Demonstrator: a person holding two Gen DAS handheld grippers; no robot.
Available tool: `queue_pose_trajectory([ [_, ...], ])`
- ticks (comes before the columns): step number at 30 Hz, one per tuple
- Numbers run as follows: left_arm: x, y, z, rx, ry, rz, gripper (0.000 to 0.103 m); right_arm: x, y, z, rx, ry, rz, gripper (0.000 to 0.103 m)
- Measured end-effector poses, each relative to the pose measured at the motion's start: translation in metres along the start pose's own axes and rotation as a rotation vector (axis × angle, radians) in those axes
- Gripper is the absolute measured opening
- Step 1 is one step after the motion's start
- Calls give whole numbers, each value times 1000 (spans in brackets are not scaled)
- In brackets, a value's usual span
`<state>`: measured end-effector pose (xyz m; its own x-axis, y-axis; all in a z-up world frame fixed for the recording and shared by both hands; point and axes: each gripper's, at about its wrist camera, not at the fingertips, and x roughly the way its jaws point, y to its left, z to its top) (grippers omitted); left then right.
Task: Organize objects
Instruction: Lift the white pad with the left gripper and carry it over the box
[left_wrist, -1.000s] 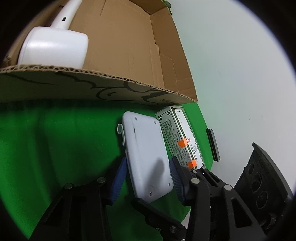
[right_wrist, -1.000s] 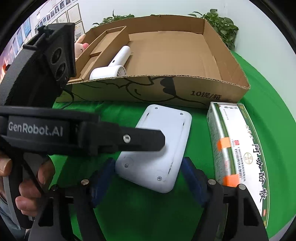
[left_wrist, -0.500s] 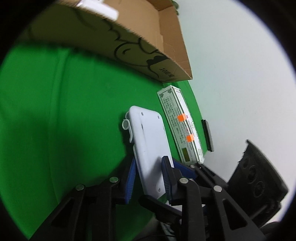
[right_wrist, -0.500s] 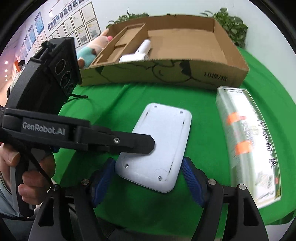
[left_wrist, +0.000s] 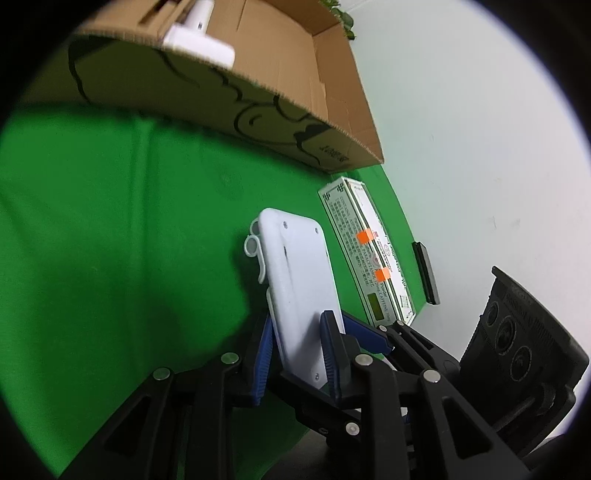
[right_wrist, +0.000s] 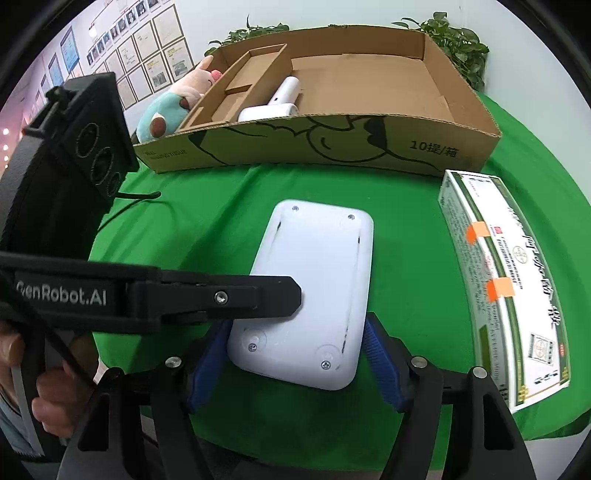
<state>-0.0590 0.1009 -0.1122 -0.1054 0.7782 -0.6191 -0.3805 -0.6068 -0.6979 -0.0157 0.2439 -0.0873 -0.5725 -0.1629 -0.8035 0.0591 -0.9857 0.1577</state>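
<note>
- White device (right_wrist: 306, 291): flat rounded slab, screw-studded face up, lying on the green cloth (right_wrist: 207, 206); both grippers are gripping or bracketing its near end.
- Long axis: running straight away from the right gripper (right_wrist: 295, 363), from the near end between its pads toward the carton (right_wrist: 332, 144) beyond; the far end is pointing at the carton's front wall, leaning slightly right.
- Left gripper (left_wrist: 295, 356): coming in from the left side, one finger lying flat across the top face; its jaws are closing narrow, top to bottom, through the slab's thin dimension, and the pads are pressing on it in the left wrist view.
- Right gripper: jaws standing fairly wide and closing, straddling the slab's width at the near end; left pad (right_wrist: 210, 363) appears to be touching the edge, the right pad is sitting just off it with a sliver of cloth showing, so no firm clamp is being judged here.
- Nearer hand: both are at the same near end; the left is the one holding.
- Loop tab (left_wrist: 255, 245): sticking out of the slab's left edge near the far end, seen from the left wrist.
- Carton: lying ahead of both tools, open top, a white fan (right_wrist: 273, 103) in it, wide bare floor to the fan's right.
- Green-and-white box (right_wrist: 506, 280): lying right of the slab, apart from it, roughly parallel.
- Plush toy (right_wrist: 173, 107): sitting behind the carton's left end.
- Judged next move: lifting the slab forward, lengthwise, over the carton's front wall.
</note>
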Motion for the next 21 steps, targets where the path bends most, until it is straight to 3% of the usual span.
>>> queue_pose_trajectory([
  [6, -35, -31, 9, 100, -104, 37, 21, -18, 11, 18, 0, -119, 25, 67],
  [7, -49, -22, 15, 125, -124, 52, 20, -22, 13, 24, -7, -144, 26, 67],
  [14, -97, -69, 54, 293, -269, 131, 20, -48, 26, 89, -62, -323, 47, 67],
  [21, -100, -115, 91, 394, -348, 179, 19, -69, 26, 148, -82, -439, 68, 66],
])
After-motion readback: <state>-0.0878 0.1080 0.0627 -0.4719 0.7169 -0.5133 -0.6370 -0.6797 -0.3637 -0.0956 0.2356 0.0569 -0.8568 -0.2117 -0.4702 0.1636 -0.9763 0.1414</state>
